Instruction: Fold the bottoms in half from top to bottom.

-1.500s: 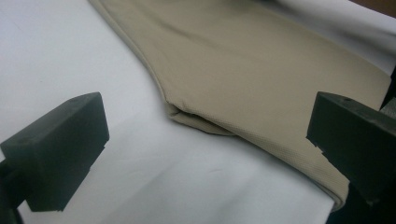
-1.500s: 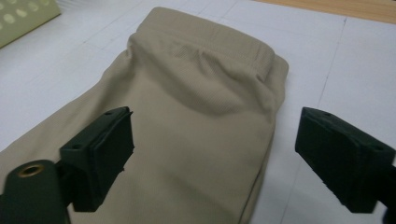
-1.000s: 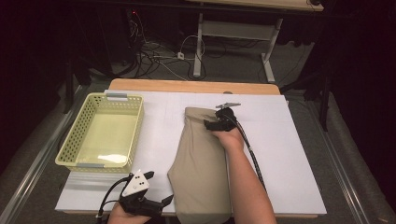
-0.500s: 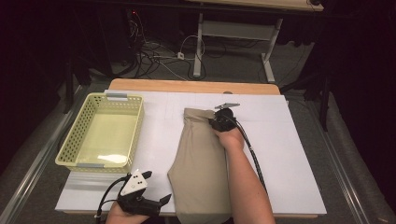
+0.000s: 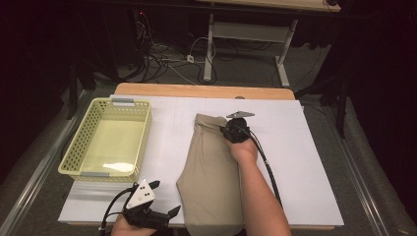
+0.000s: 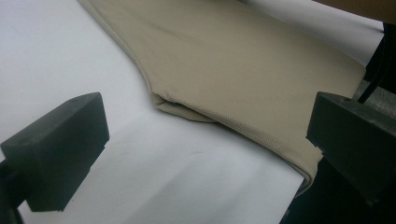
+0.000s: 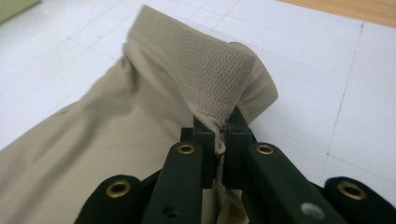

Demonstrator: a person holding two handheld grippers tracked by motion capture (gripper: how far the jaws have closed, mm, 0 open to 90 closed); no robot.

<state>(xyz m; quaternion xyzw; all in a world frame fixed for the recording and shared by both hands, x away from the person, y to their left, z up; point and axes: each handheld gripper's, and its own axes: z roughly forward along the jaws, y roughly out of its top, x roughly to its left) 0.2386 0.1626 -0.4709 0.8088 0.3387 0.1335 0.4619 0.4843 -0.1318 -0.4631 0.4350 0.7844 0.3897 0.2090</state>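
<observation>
A beige folded garment (image 5: 209, 172) lies lengthwise on the white table cover (image 5: 305, 162). My right gripper (image 5: 232, 129) is at its far end. In the right gripper view the jaws (image 7: 219, 133) have just been closing and now pinch the garment's far hem (image 7: 205, 70), which is bunched and raised off the cover. My left gripper (image 5: 164, 198) rests at the near edge, left of the garment's near corner. Its jaws (image 6: 208, 144) stand wide open with the garment's folded corner (image 6: 187, 105) ahead of them, untouched.
An empty yellow mesh basket (image 5: 78, 140) sits on the left of the cover. The wooden table edge (image 5: 196, 91) runs along the far side. The right gripper's black cable (image 5: 268, 169) trails over the cover beside the forearm.
The right gripper's jaws closed on the garment's far hem and drew slightly back toward the person, lifting that hem. The left gripper stayed put.
</observation>
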